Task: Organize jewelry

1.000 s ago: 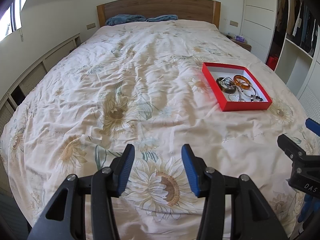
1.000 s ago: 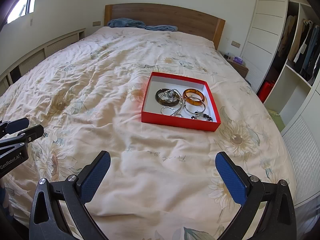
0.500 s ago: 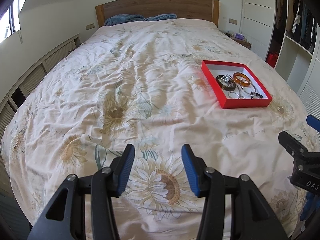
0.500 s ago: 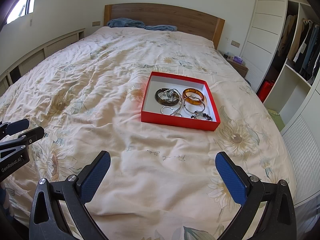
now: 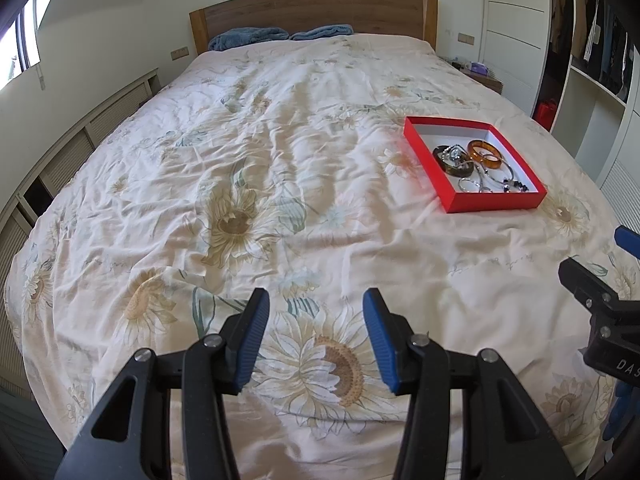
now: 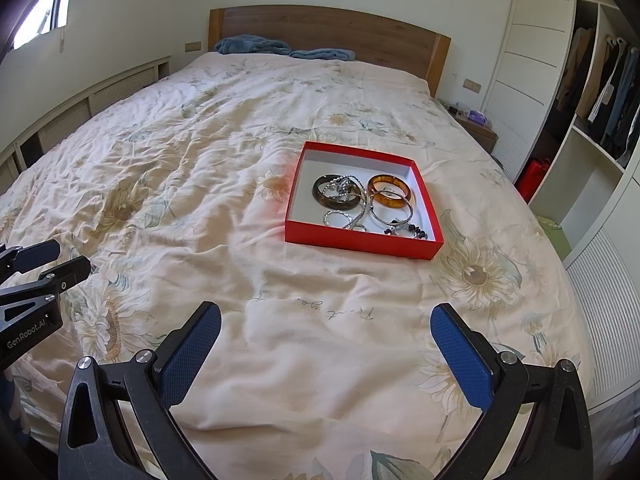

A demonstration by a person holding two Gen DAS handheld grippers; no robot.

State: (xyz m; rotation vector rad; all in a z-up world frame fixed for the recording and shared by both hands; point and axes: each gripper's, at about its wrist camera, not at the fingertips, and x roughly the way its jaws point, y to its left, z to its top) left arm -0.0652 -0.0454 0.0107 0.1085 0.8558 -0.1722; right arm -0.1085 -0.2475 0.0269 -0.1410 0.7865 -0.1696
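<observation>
A red box (image 6: 400, 158) with a white inside (image 5: 448, 133) lies on the bed, ahead of both grippers. In it lie an amber bangle (image 6: 390, 196), a dark bangle (image 6: 337, 192), silver rings and chains (image 6: 348, 218) and a dark bead bracelet (image 6: 412, 232). The amber bangle (image 5: 485, 153) and dark bangle (image 5: 450, 159) also show in the left wrist view. My left gripper (image 5: 316, 336) is open and empty over the near end of the bed. My right gripper (image 6: 326, 350) is wide open and empty, short of the box.
The bed has a cream sunflower duvet (image 6: 180, 184), a wooden headboard (image 6: 328, 30) and blue pillows (image 6: 256, 46). Low cabinets (image 5: 80, 144) run along the left. A nightstand (image 6: 476, 126) and open wardrobe shelves (image 6: 592, 136) stand on the right.
Both views shift slightly; the grippers have drifted a little back from the box. Jaw openings are the same and the jewelry has not moved.
</observation>
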